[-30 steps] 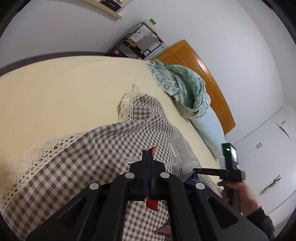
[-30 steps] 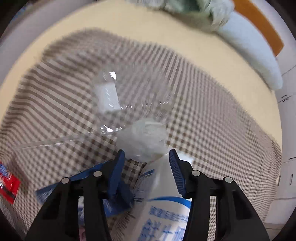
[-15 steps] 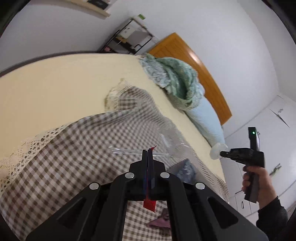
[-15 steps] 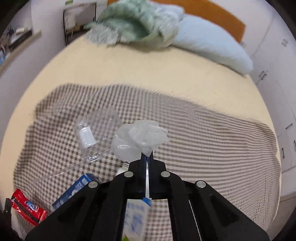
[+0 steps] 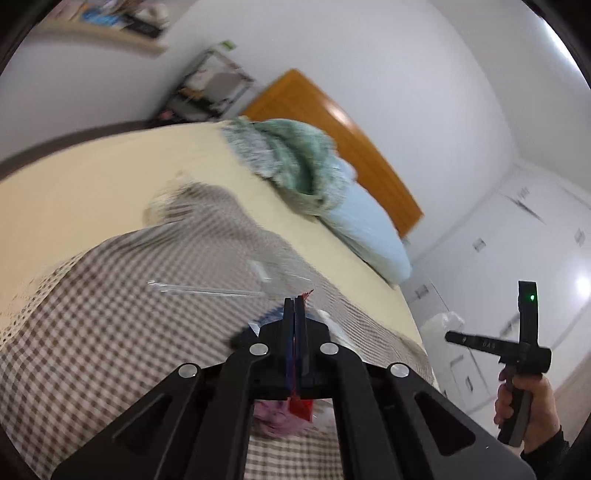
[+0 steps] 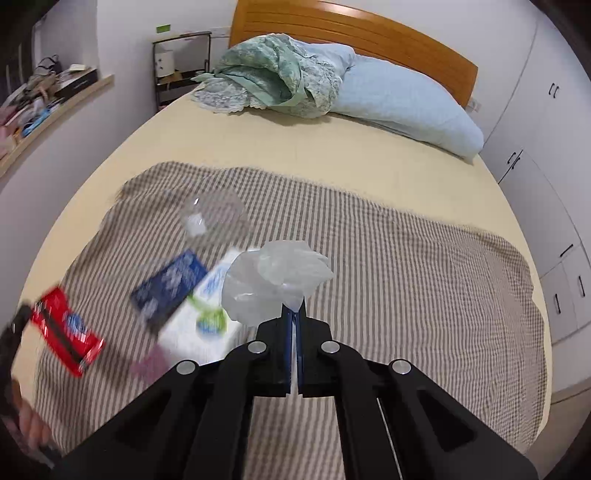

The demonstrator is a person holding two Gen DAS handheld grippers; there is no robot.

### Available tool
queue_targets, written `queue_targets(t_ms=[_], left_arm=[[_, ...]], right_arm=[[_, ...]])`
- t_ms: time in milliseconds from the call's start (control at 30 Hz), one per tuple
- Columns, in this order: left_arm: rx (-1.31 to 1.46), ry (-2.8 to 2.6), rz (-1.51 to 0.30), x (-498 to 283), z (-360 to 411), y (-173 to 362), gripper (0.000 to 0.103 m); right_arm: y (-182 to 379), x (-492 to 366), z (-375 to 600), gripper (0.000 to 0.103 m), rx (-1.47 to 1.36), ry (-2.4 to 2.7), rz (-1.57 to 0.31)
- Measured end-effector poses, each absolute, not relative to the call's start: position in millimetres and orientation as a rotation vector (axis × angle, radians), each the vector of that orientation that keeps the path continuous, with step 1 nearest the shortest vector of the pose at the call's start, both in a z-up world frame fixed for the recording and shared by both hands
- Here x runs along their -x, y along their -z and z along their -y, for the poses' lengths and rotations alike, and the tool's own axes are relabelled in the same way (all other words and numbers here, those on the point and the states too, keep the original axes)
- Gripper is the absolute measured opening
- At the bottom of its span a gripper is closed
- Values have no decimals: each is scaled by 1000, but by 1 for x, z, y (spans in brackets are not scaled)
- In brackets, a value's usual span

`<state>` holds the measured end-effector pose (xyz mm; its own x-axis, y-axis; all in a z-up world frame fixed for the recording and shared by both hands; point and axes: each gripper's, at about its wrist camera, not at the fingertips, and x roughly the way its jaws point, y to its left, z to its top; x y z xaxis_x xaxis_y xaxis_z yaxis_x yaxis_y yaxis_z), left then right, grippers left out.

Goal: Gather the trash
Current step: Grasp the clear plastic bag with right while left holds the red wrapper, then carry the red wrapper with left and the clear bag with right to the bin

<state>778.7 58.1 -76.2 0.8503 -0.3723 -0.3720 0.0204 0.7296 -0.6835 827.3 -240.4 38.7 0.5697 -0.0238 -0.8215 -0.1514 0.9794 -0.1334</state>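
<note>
Nearest the right wrist view, the right tool is clenched on a crumpled translucent plastic bag, which stands up above the fingertips, clear of the bed; in the left wrist view the left tool is pinched tight on a red wrapper, whose tail hangs below the fingers and whose tip pokes out above them.

Just beyond, on the checked cloth, the loose trash lies in a cluster ahead and to the left of the right tool: a white carton closest, its long axis running up and away toward the right; a dark blue packet beside it to the left; a small purple scrap nearer the camera; a clear plastic container farther out.

My reading is that both tools are full, so the next move is to a bin, which neither view shows; after that the carton seems to sit about as near one tool as the other.

Farther back lie the yellow bed sheet, a green blanket, a blue pillow and the wooden headboard.
</note>
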Motion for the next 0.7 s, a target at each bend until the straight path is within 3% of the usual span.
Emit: queue_targets(t_ms=[133,333,500,700], left_arm=[[653,341,-521,-740,-5,53,0],[545,518,-646,-655,87,64,0],[513,731,-775,-578,162,81,0],[314,874,-869,-510,258,102,0]], right_arm=[[-37,-744,283,2,137,-74,-964],[-8,-565,378,2,53,5,-998],[83,-417,462,2,-120,128,-1134],[248,-297,512,2,-302,287,-1350]])
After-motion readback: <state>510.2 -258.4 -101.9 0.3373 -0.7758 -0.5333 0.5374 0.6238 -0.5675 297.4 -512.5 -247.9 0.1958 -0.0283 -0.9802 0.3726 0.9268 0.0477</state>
